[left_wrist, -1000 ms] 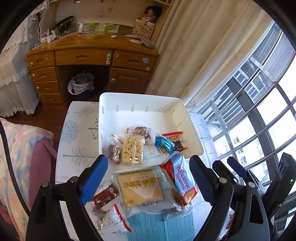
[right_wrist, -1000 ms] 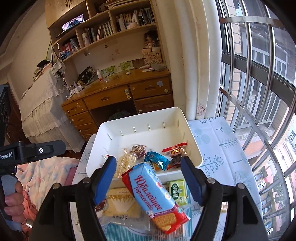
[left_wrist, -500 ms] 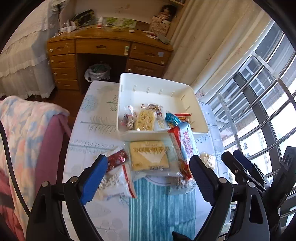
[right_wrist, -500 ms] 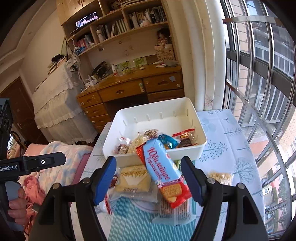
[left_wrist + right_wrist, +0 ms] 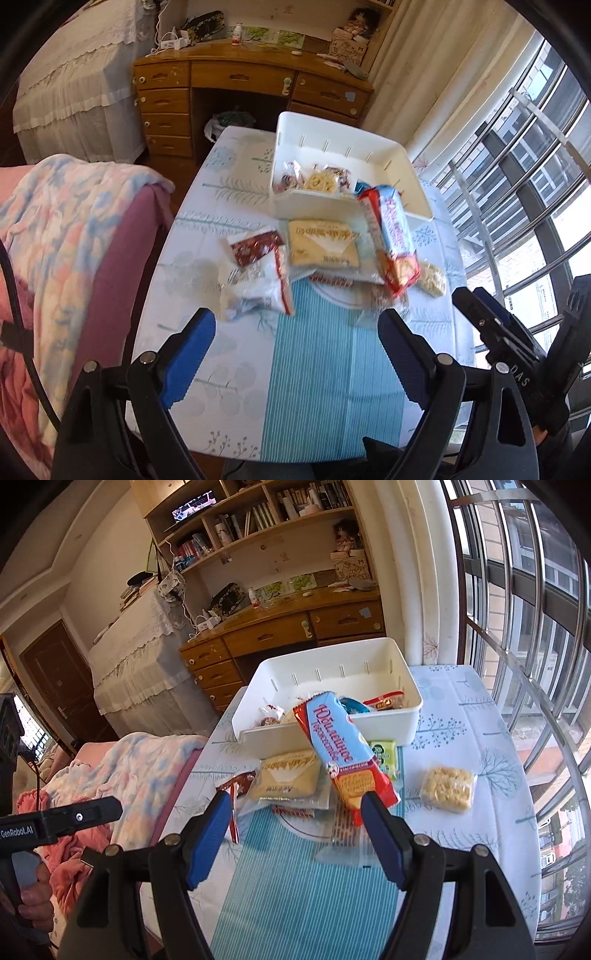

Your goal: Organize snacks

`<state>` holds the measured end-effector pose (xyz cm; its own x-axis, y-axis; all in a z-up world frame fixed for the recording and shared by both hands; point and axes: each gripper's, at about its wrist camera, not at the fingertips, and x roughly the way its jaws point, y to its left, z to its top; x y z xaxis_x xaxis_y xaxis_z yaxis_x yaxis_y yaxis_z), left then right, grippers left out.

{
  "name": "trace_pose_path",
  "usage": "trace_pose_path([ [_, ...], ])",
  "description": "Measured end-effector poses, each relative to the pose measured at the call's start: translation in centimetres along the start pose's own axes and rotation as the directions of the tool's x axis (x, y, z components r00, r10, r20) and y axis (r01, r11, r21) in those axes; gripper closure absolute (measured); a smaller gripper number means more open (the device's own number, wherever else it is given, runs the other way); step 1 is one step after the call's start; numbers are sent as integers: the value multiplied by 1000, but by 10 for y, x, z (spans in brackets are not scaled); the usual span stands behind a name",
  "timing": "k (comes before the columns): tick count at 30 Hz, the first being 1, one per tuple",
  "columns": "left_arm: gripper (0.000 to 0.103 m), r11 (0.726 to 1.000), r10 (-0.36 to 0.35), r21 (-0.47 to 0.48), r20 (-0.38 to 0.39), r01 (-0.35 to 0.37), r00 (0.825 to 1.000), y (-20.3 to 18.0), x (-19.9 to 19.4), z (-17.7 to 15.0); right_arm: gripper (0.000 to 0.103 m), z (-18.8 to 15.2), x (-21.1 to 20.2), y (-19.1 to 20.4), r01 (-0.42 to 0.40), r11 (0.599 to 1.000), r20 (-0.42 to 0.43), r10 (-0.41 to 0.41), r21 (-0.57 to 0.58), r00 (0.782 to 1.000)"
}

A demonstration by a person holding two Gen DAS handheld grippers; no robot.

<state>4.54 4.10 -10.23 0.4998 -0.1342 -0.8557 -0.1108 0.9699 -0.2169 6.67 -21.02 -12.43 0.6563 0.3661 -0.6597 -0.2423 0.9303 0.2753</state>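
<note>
**Biscuit pack lies just ahead of the right fingers, long axis running away from them**

Right gripper: fingers spread fairly wide, nothing between them, hanging over the striped mat at the lower middle of the frame. Left gripper: fingers wide apart too, empty, low in its frame and well short of the snacks.

Key relation: long biscuit pack sits just above centre in the right view. Near end almost at the tip of the right-hand finger, far end propped on the front wall of the white bin. Long axis runs from lower right to upper left of the frame, roughly along the pointing line, so the fingers would straddle its width, not its length. Tilted, not flat.

In the left view, same biscuit pack at centre right, well apart from the fingers. Right hand judged nearer and better lined up.

Other loose snacks on the counter:
- yellow cracker pack, left of the biscuit pack, partly under it
- clear bag of yellow puffs, alone at right
- small green pack, tucked behind the biscuit pack
- red-and-white bag, centre left in the left view, nearer the left hand

Bin already holds several small wrapped pieces along its front; back half bare.

Likely next: short push forward with the right, close across the pack near its low end. Risk: far end catching on the bin wall on lift.
</note>
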Motion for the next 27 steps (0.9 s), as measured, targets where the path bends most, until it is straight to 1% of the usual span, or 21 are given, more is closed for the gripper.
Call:
trace_pose_path([
  [3, 14, 1000, 19, -11, -17, -19, 1000, 6, 0, -11, 30, -12, 0, 1, 1, 1000, -3, -1, -14, 1000],
  [6, 14, 999, 36, -22, -43, -37, 998, 13, 3, -18, 30, -20, 2, 4, 33, 999, -5, -33, -43, 999],
  [9, 14, 999, 47, -17, -60, -48, 997, 19, 9, -18, 30, -26, 4, 6, 62, 995, 2, -62, -74, 998],
  [14, 14, 999, 48, -12, -123, -50, 991, 30, 31, -9, 30, -33, 15, 13, 122, 985, -15, -125, -123, 992],
  [18, 14, 996, 75, 52, -167, -67, 983, 36, 53, 0, 30, -34, 26, 19, 178, 969, -25, -184, -170, 983],
  [22, 14, 992, 72, 115, -206, -49, 976, 42, 75, 8, 30, -33, 39, 21, 232, 950, -30, -244, -208, 969],
  [27, 14, 968, 99, 246, -237, -38, 966, 42, 106, 12, 30, -30, 57, 24, 306, 913, -31, -325, -270, 945],
])
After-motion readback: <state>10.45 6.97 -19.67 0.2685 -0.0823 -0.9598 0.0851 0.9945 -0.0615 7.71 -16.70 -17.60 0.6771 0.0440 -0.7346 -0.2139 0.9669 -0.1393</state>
